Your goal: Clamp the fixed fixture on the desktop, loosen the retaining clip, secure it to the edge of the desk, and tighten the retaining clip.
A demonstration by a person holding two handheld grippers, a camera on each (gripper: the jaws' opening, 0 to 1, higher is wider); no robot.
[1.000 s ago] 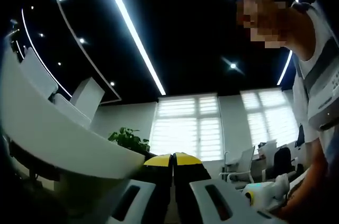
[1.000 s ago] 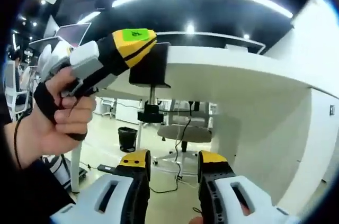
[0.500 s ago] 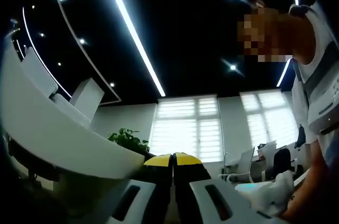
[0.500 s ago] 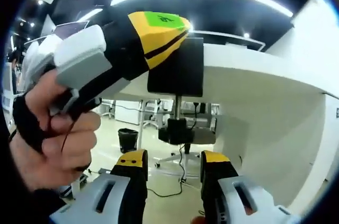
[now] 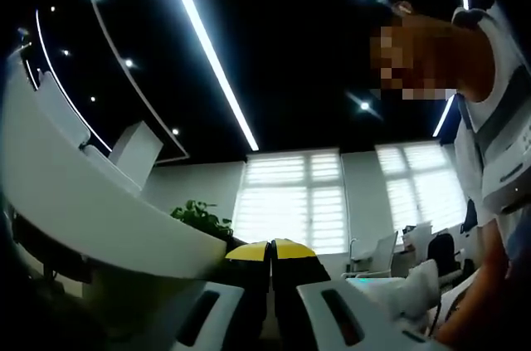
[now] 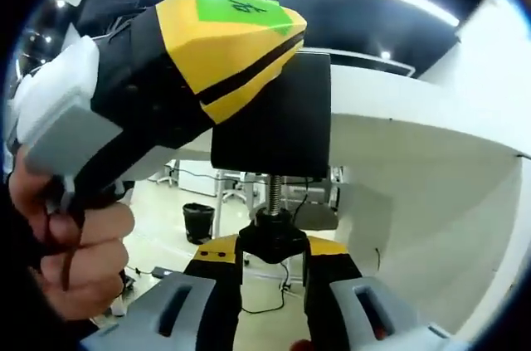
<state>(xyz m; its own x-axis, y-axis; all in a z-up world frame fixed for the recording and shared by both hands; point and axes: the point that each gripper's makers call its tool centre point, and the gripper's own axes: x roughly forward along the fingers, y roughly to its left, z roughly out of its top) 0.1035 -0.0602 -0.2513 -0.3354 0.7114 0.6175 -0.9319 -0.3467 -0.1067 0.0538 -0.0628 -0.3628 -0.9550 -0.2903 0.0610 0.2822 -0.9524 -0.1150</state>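
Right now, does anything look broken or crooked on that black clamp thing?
Nothing stands out. The black clamp bracket hangs on the white desk edge, its threaded screw pointing straight down to the black knob between the right tool jaws. The left tool pinches the bracket's top.

My left gripper carries a green sticker on its yellow tip; its dark mark is too blurred to read. No other text is legible.

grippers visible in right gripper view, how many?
2. The right gripper rises from the bottom, its jaws flanking the clamp knob. The left gripper, held in a hand, comes from the left against the black clamp.
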